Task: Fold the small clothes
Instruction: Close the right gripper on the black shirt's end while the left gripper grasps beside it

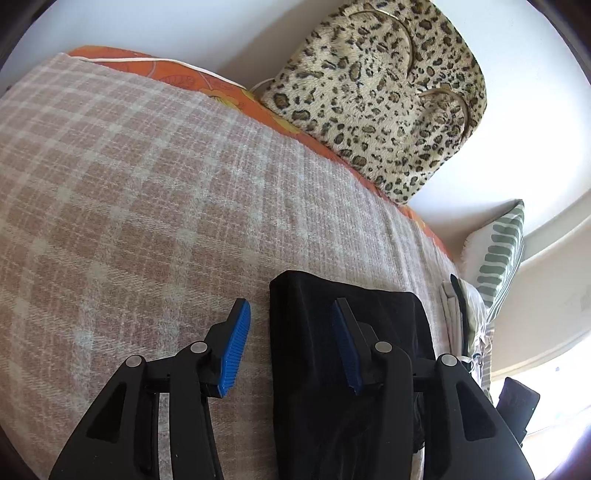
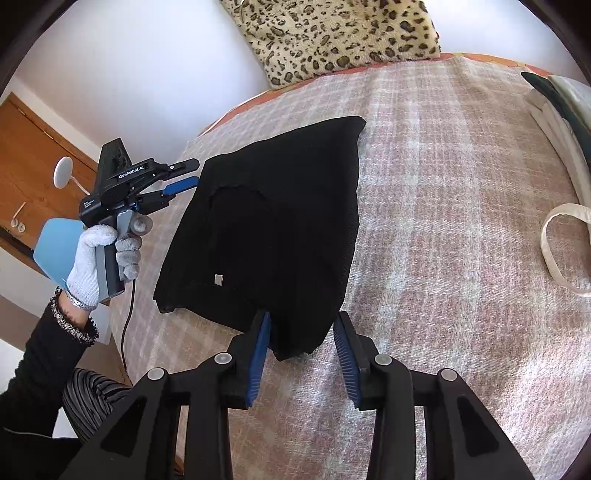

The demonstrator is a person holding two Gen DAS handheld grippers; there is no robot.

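A black folded garment lies flat on the pink-and-white checked blanket. My right gripper is open, its blue pads on either side of the garment's near corner, which lies between them. My left gripper shows in the right wrist view at the garment's left edge, held by a gloved hand, jaws apart. In the left wrist view the left gripper is open, one pad over the blanket, the other over the black garment.
A leopard-print cushion leans on the wall at the bed's far edge. Folded light and dark clothes and a white band lie at the right. A striped pillow sits past the clothes. A wooden door stands at left.
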